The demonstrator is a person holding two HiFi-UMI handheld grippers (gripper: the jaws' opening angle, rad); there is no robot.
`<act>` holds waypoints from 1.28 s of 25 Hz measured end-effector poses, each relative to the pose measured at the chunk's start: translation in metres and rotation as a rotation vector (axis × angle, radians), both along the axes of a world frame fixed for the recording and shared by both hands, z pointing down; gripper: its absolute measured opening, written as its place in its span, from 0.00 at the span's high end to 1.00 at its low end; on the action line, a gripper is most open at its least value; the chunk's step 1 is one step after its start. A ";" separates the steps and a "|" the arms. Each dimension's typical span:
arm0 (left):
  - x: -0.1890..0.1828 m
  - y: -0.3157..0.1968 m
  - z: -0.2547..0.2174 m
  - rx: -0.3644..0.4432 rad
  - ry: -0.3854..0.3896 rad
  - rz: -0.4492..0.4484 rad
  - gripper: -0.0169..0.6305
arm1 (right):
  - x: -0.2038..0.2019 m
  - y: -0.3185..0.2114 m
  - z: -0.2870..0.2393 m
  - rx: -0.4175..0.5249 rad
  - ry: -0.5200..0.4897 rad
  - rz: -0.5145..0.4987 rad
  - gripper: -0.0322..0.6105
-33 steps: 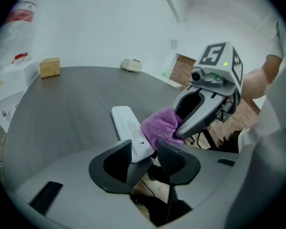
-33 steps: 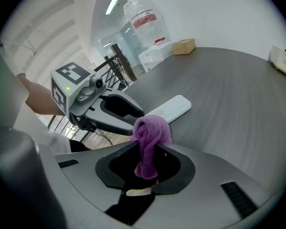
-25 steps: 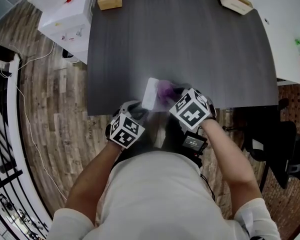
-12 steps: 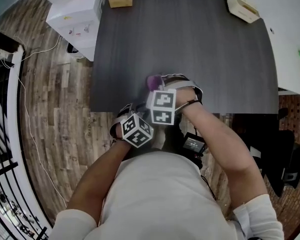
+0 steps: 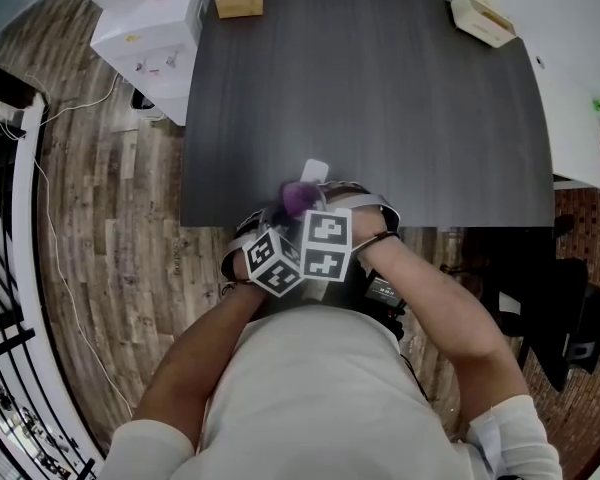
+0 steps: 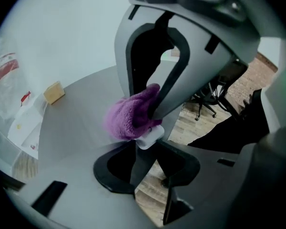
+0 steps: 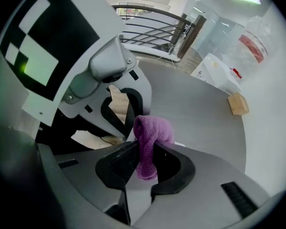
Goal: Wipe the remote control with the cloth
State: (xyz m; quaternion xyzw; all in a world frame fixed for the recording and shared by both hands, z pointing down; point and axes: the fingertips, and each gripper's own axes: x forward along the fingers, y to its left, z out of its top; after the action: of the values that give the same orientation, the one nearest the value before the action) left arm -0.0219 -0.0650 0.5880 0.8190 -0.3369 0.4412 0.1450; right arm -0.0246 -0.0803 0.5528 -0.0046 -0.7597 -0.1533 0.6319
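- My left gripper (image 6: 145, 146) is clamped on one end of the slim white plastic remote control (image 6: 150, 136). The jaws stand narrow, with only that end between them.
- The remote hangs over the near edge of the dark grey table (image 5: 380, 88), left of that edge's middle. I can't tell whether its far end rests on the top.
- My right gripper (image 7: 144, 152) has its jaws pinched on a fold of the fuzzy purple cloth (image 7: 155, 128). The bunched part pokes out past the tips and presses against the remote, just beside my left jaws.
- First risk, as I judge it: I'm holding the remote by its end only. A hard push from the cloth could lever it out of my grip, and the wood-plank floor (image 5: 110, 228) lies right below.
- Second risk: the cloth is held by a fold, so a dragging stroke could tug it loose.
- Third risk: my two grippers are nearly touching, so a careless sweep could knock jaw against jaw.
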 end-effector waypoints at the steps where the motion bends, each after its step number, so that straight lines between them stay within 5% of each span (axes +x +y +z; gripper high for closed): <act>1: 0.000 0.000 0.000 0.001 0.002 -0.004 0.76 | -0.001 0.003 0.000 -0.033 -0.020 0.035 0.80; 10: 0.001 -0.001 0.001 0.011 0.032 -0.039 0.77 | -0.001 0.017 -0.004 -0.405 -0.201 0.334 0.80; 13: -0.001 -0.001 0.000 0.015 0.059 -0.074 0.77 | 0.004 0.022 -0.015 -0.509 -0.227 0.364 0.80; 15: -0.006 0.001 -0.008 0.032 0.089 -0.112 0.77 | 0.009 0.013 -0.025 -0.447 -0.210 0.325 0.80; 17: -0.006 0.005 -0.023 0.106 0.081 -0.094 0.77 | 0.018 -0.008 -0.031 -0.270 -0.128 0.215 0.80; 20: 0.015 0.014 -0.040 0.234 -0.016 0.072 0.80 | 0.028 -0.049 -0.031 0.024 0.032 -0.006 0.80; 23: 0.035 0.015 -0.035 0.233 -0.101 0.193 0.81 | 0.024 -0.074 -0.025 0.201 0.147 -0.179 0.80; 27: 0.049 0.017 -0.026 0.183 -0.140 0.265 0.87 | 0.016 -0.087 -0.008 0.326 0.294 -0.400 0.80; 32: 0.047 0.028 -0.010 0.145 -0.161 0.247 0.87 | 0.010 -0.082 0.002 0.379 0.410 -0.611 0.80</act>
State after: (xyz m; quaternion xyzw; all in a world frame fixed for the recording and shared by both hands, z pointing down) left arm 0.0250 -0.0375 0.5784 0.8246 -0.2752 0.4943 0.0027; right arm -0.0145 -0.1625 0.5547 -0.1440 -0.5401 -0.4669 0.6853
